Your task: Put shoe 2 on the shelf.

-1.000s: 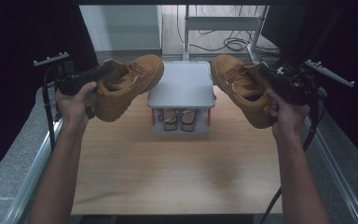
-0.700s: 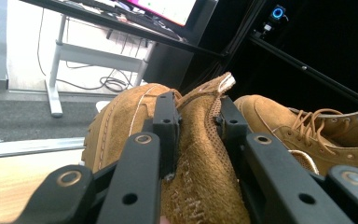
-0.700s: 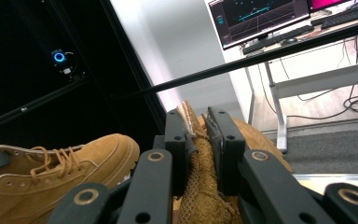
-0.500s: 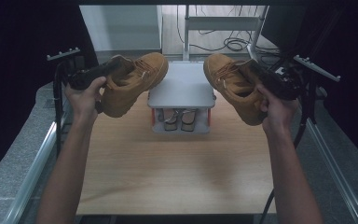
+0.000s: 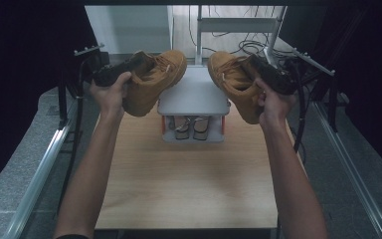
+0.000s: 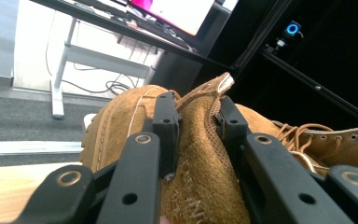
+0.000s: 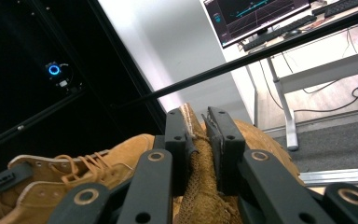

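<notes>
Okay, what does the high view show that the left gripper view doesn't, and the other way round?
The high view alone takes in the wooden table, the small white shoe rack with a pair of sandals on its lower shelf, and both forearms. The left gripper view alone gives the close look: the left gripper with its pads pinched on the collar of the left boot, plus a lit monitor behind. Both share the two tan boots, including the right boot.

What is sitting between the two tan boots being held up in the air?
In the high view, the grey top of a small shoe rack lies between the left boot and the right boot, lower down.
</notes>
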Available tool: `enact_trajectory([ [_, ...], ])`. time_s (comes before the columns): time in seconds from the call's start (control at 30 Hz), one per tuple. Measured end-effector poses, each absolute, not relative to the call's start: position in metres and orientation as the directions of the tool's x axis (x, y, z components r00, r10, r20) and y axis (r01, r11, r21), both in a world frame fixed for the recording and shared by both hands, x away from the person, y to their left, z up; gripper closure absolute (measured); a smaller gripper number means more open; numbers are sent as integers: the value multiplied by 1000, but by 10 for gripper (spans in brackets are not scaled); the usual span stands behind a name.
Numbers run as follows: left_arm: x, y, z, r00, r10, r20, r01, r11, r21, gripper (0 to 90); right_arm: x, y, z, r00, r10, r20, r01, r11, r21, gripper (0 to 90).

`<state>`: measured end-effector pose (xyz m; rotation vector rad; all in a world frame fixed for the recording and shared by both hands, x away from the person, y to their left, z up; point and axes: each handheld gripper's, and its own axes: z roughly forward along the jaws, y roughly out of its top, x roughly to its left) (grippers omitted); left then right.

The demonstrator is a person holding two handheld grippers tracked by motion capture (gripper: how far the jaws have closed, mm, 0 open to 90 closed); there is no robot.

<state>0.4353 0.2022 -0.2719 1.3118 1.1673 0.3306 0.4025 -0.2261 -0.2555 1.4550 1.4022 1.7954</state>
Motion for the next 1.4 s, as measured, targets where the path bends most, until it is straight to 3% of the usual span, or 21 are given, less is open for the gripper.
enact_trajectory([
  [0.5,478,176,-284,353,762,-543,409,396,822,740,456,-184,-264,-296,787,542,255,-482,838,786],
  [1.03,501,173,-317,307,660,-686,493,506,708,718,489,-160,-303,-245,719,650,307,-578,756,775],
  [1.27,502,180,-320,351,701,-621,499,421,758,657,492,-168,-299,-299,771,562,315,-476,821,689],
  [1.37,502,179,-317,383,724,-573,493,365,790,575,490,-173,-296,-301,820,488,292,-407,865,568],
  [1.4,502,180,-316,395,727,-562,492,349,798,550,490,-174,-296,-291,835,467,290,-388,875,578],
])
